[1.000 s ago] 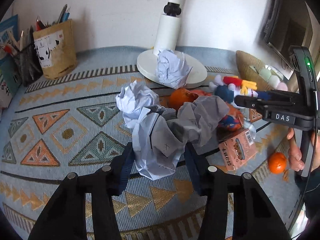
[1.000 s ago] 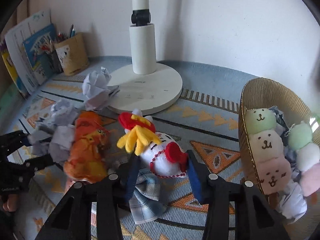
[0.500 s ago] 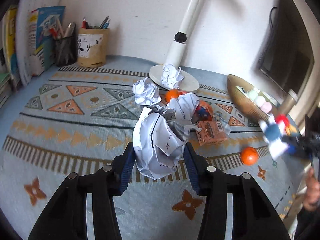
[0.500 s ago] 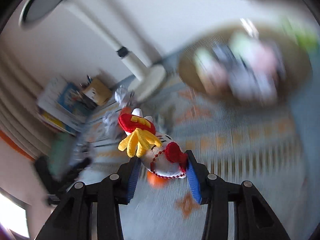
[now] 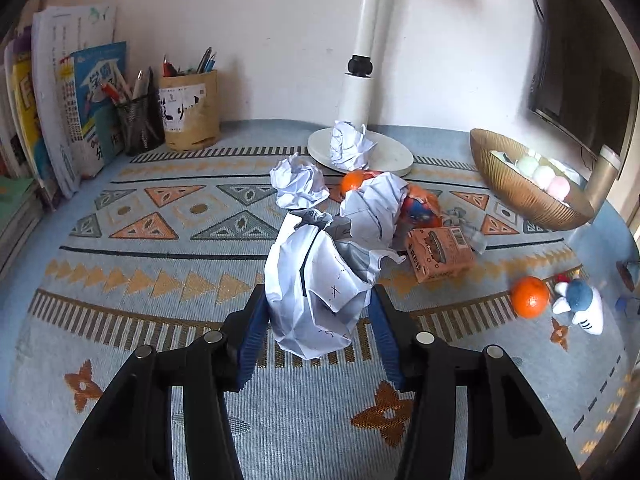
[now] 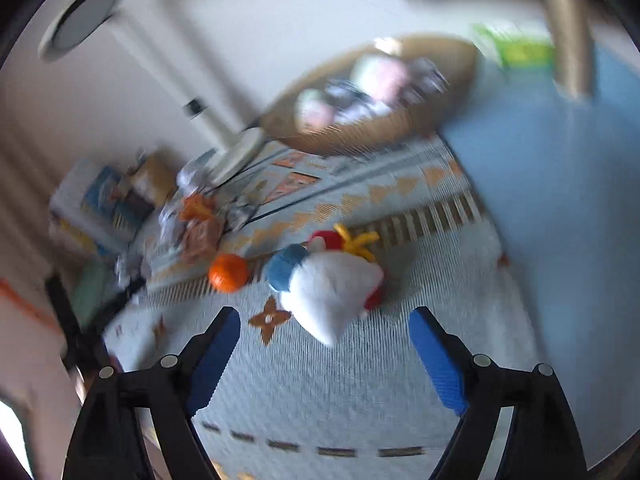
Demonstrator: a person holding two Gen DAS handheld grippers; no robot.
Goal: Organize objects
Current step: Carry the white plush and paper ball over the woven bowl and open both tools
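My left gripper [image 5: 318, 320] is shut on a crumpled paper ball [image 5: 316, 284] and holds it above the patterned mat [image 5: 160, 248]. My right gripper [image 6: 324, 344] is open and empty. A white plush toy with red, yellow and blue parts [image 6: 332, 280] lies on the mat just ahead of its fingers, next to an orange [image 6: 228, 272]. The toy [image 5: 578, 306] and the orange [image 5: 530, 296] also show at the right in the left wrist view. The right wrist view is blurred.
More paper balls [image 5: 298, 184], a second orange [image 5: 354, 180], an orange plush [image 5: 420, 204] and a small carton [image 5: 438, 246] lie mid-mat by a white lamp base [image 5: 392, 156]. A woven basket [image 5: 520, 188] with plush balls stands right. Pen holders [image 5: 188, 112] and books [image 5: 60, 108] stand back left.
My right gripper has opened and let go of the plush toy, which now lies on the mat by the orange. My left gripper still holds the paper ball, lifted away from the pile.
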